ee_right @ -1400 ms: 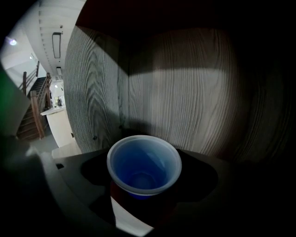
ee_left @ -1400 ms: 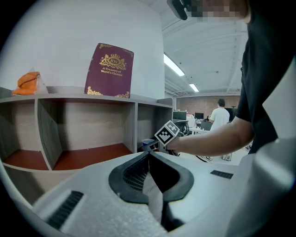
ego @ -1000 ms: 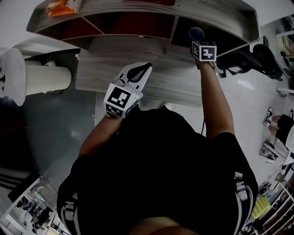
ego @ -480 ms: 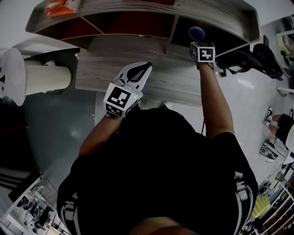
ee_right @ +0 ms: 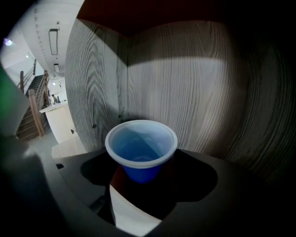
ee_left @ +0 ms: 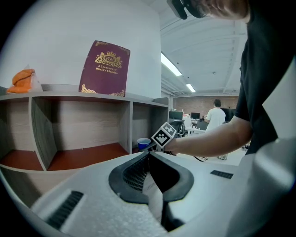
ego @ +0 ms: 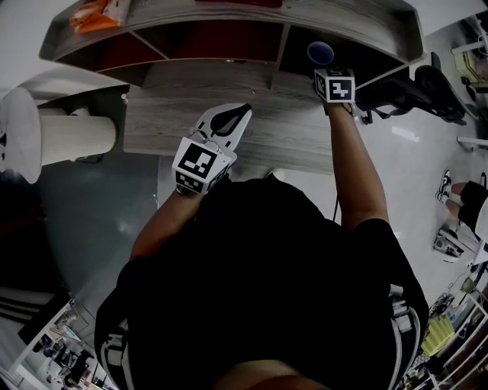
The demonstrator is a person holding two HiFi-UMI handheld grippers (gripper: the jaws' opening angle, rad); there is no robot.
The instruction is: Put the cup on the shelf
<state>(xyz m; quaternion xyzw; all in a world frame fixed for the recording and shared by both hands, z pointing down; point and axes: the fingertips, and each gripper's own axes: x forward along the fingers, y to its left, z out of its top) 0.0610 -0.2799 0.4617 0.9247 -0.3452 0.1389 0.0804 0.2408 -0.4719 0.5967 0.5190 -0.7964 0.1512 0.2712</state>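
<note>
Cup [ego: 320, 52] moved deeper into shelf [ego: 347, 17], seemingly gripped in right claw [ee_right: 141, 176].

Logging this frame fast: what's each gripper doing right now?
Left gripper: shut, empty.
Right gripper: shut on the blue cup.

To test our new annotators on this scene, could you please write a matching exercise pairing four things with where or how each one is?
1. blue cup
2. purple book
3. orange packet
4. left hand-held gripper

A. jaws together, empty
B. standing upright on the shelf top
C. lying at the shelf top's far left
D. between the jaws of the right hand-held gripper

Pairs: 1-D, 2-B, 3-C, 4-A.
</note>
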